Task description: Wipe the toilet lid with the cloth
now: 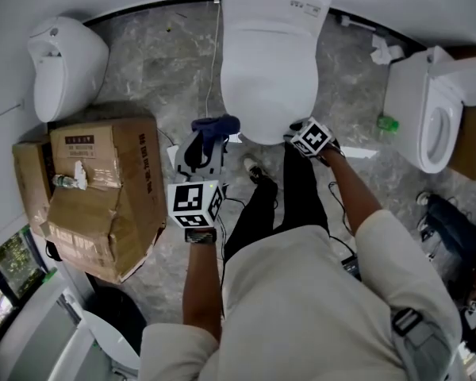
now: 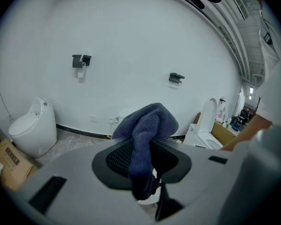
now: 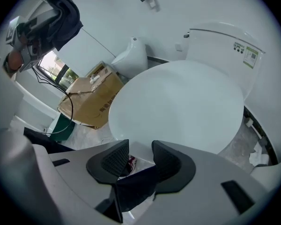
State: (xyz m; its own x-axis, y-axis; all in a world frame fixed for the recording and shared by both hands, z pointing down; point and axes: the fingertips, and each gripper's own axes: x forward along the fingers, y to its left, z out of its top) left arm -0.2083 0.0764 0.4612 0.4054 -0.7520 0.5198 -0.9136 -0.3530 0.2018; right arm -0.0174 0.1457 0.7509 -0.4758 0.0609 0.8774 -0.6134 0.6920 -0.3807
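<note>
The white toilet's closed lid (image 1: 268,62) fills the top centre of the head view and spreads wide in the right gripper view (image 3: 178,102). A dark blue cloth (image 1: 216,125) hangs bunched between the pads of my left gripper (image 1: 210,136), just left of the lid's front edge. In the left gripper view the cloth (image 2: 147,125) rises above the jaws, and the left gripper (image 2: 141,146) is shut on it. My right gripper (image 1: 295,133) sits at the lid's front right edge, pointing steeply down. Its jaws (image 3: 140,151) stand open with nothing between them.
Crushed cardboard boxes (image 1: 103,189) stand to the left, with a small white toilet (image 1: 63,62) behind them. A second toilet (image 1: 432,117) with its lid up is at the right, near a green object (image 1: 387,123) and crumpled paper (image 1: 385,52). A cable (image 1: 216,46) runs down beside the tank.
</note>
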